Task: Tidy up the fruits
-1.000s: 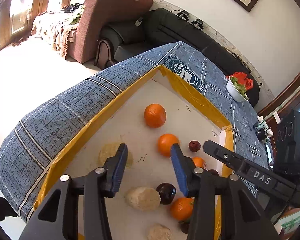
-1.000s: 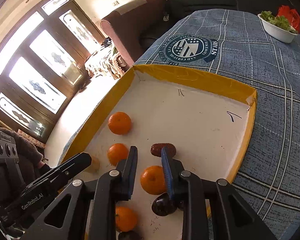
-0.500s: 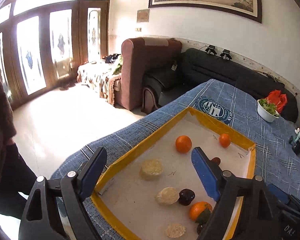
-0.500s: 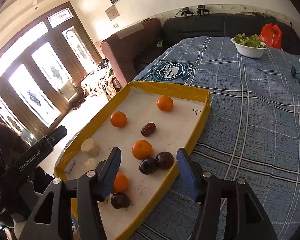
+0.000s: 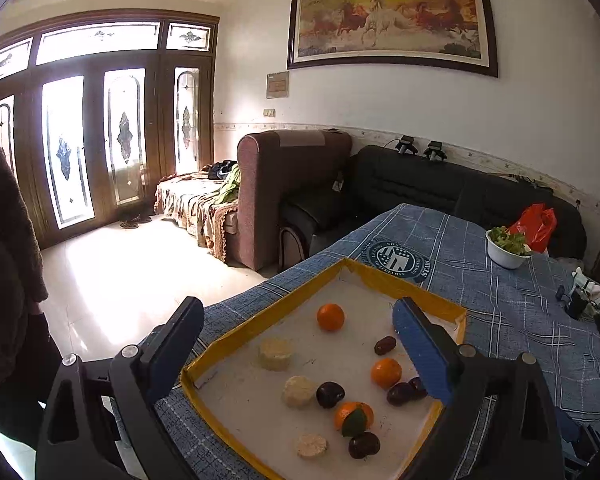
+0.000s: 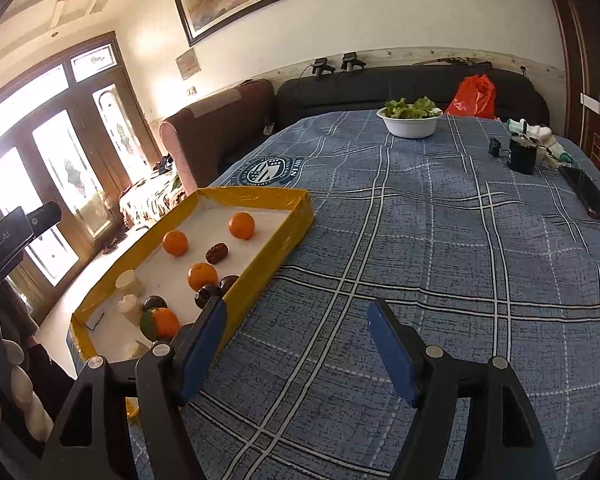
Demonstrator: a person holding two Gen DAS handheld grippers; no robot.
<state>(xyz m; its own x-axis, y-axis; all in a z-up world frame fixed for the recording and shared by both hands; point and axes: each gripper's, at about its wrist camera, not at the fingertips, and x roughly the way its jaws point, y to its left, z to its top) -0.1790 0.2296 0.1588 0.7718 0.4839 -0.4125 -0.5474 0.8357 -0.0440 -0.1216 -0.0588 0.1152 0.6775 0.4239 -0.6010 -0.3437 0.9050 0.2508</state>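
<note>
On the table [image 6: 420, 240], under its blue plaid cloth, sits the yellow-rimmed tray [image 5: 236, 332] with a white floor, and the fruit is all inside it. Four oranges: the far orange [image 5: 330, 317] sits alone toward the back, the middle orange [image 5: 386, 373] is near the right wall, and the leafy orange [image 5: 353, 415], with a green leaf on its front, lies toward the near end; a fourth orange [image 6: 241, 225] shows only from the right wrist view, in the far corner. One wrinkled reddish date [image 5: 385, 345] lies between the far and middle oranges. Dark round plums are scattered about: one plum [image 5: 330, 394] just beside a pale round cake [image 5: 298, 391], a pair of plums [image 5: 401, 393] touching each other beside the middle orange, and a near plum [image 5: 364, 445] right at the leafy orange. Two more pale cakes, the back cake [image 5: 275, 355] and the front cake [image 5: 311, 445], line up along the left side.

Left gripper [image 5: 298, 342] is spread wide, blue pads far apart, holding nothing, raised above the tray's near end. Right gripper [image 6: 296, 340] is also wide apart and empty, over bare cloth just beside the tray's right wall. Far back, a white bowl of greens [image 6: 410, 122] stands well apart from the tray.
</note>
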